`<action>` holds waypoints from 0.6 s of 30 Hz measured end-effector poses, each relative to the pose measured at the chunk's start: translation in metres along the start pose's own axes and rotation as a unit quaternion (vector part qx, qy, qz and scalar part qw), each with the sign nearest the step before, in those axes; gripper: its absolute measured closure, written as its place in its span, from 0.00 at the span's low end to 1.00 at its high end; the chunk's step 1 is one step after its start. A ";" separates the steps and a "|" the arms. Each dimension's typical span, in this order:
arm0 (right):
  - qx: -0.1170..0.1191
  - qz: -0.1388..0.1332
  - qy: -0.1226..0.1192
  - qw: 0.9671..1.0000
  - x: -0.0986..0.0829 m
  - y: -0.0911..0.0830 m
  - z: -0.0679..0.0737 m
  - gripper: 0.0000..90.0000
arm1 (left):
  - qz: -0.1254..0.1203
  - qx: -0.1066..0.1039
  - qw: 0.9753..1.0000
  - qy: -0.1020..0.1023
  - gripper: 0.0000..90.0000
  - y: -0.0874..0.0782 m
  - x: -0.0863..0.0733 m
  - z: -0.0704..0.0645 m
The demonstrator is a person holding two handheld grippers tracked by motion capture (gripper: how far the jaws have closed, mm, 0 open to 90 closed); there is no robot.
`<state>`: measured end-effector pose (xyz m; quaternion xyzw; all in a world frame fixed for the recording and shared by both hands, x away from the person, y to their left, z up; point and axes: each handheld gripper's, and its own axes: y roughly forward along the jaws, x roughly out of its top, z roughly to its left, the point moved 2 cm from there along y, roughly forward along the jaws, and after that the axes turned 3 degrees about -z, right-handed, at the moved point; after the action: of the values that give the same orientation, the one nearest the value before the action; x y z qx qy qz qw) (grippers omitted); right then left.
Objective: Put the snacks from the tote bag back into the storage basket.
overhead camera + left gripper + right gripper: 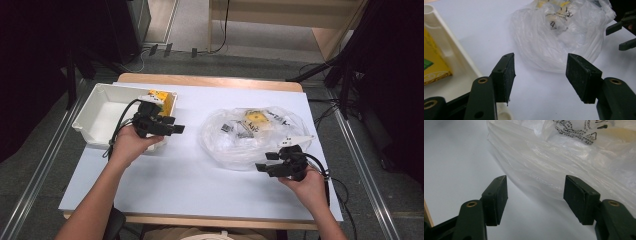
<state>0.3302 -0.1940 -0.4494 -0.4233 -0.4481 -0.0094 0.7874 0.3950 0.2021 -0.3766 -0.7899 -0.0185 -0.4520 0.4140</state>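
Observation:
A clear plastic bag (250, 136) with a yellow packet inside lies on the white table top, right of centre. My left gripper (176, 125) is open, just off the right rim of the white bin (97, 116), with its jaws pointing toward the bag (559, 37). A yellow box (162, 98) rests in the bin's far right corner and appears again as the yellow box (432, 65) beside my left jaw. My right gripper (266, 162) is open at the bag's near right edge, and the bag (564, 162) lies just beyond its jaws. Neither gripper holds anything.
The white table top (190, 175) rests on a wooden table with grey floor around it. A dark stand and cables stand at the right (345, 75). The other hand's gripper (624, 32) appears at the right edge of the left gripper view.

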 end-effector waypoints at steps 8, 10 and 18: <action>0.007 -0.004 -0.002 1.000 0.002 0.001 0.001 0.41 | 0.003 -0.017 1.000 0.014 0.44 0.011 -0.002 -0.017; 0.009 -0.004 -0.003 1.000 0.003 0.001 0.001 0.41 | 0.004 -0.022 1.000 0.017 0.43 0.014 -0.004 -0.022; 0.017 -0.002 -0.003 1.000 0.004 0.002 0.002 0.41 | 0.015 -0.035 0.998 0.040 0.43 0.024 -0.011 -0.038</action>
<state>0.3320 -0.1895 -0.4476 -0.4088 -0.4517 -0.0024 0.7930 0.3711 0.1644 -0.3908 -0.7855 0.0257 -0.4768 0.3936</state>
